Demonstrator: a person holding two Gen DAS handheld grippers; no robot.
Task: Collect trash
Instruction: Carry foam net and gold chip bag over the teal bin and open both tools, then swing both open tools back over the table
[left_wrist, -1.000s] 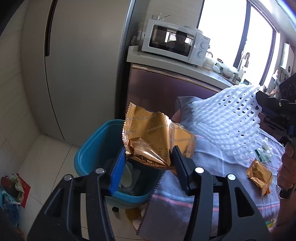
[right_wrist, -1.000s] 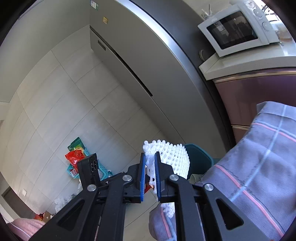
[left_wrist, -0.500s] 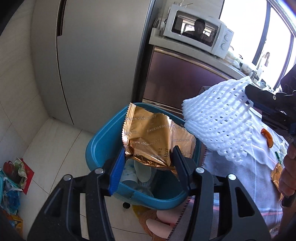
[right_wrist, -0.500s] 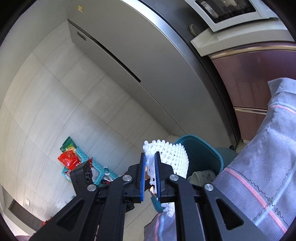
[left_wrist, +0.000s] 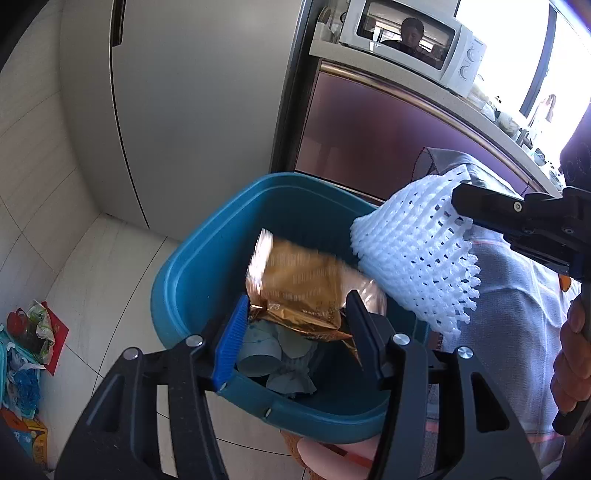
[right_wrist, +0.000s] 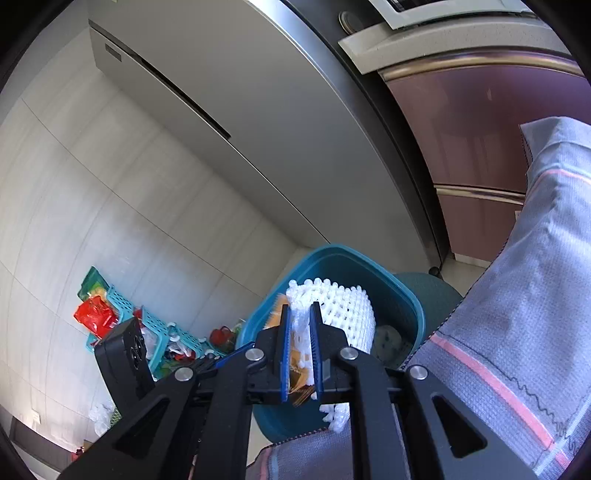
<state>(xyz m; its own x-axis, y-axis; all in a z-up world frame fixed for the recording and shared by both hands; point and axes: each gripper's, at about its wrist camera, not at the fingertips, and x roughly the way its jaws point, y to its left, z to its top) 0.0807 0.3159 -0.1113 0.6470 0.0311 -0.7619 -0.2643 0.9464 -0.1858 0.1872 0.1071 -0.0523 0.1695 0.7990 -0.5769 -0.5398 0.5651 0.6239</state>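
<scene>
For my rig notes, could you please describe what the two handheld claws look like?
Both are matte black plastic. The left claw has two angular fingers with silver screw heads, one lined by a ribbed blue pad. The right claw has ribbed blue pads on both fingers and the same silver screws.

The round blue plastic bin (left_wrist: 192, 280) stands on the pale tiled floor (left_wrist: 92, 295), in front of the tall grey fridge (left_wrist: 192, 92) and beside the cloth-covered table (right_wrist: 517, 332). Crumpled paper cups (left_wrist: 258, 354) lie inside it. A white microwave (left_wrist: 410, 33) sits on the counter behind.
</scene>
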